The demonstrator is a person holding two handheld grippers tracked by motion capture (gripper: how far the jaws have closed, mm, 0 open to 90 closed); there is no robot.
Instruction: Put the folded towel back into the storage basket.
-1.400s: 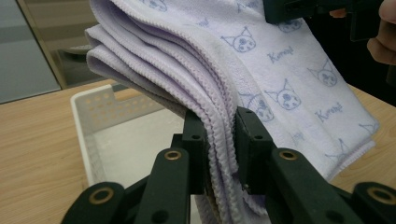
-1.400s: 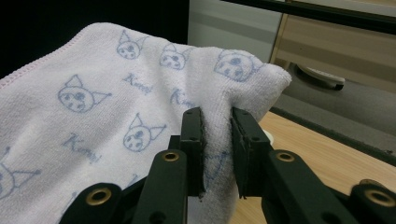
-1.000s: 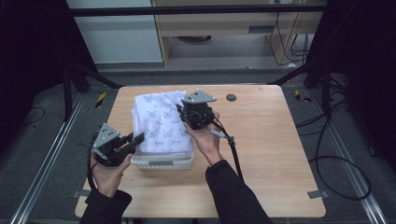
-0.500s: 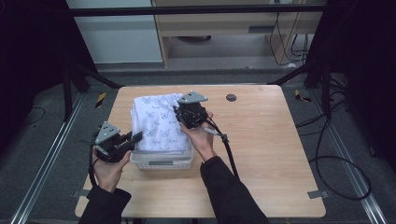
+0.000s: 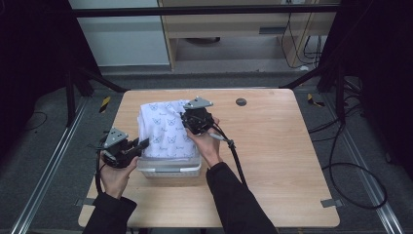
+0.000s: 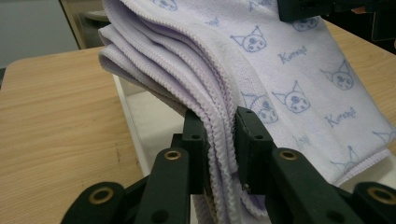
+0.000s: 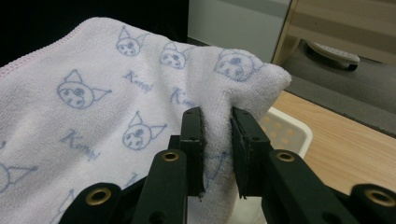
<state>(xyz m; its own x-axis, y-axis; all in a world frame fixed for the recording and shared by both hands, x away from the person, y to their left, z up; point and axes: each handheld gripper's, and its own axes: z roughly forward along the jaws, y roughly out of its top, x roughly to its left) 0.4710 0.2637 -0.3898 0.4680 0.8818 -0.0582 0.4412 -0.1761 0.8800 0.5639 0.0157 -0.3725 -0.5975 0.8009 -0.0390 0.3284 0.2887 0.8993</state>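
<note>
Fingers [image 6: 247,140] of both grippers clamped on folded towel [image 5: 165,129], draped over white basket [image 5: 170,168]

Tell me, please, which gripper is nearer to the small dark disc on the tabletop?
Right. The right gripper, clamped on the towel, sits just short of the disc; the left gripper holds the towel's near-left edge, across the basket from it.

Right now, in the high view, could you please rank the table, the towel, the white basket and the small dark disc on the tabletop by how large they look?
1. Table
2. Towel
3. White basket; the towel covers most of it, so its full extent is unsure
4. Dark disc
</note>
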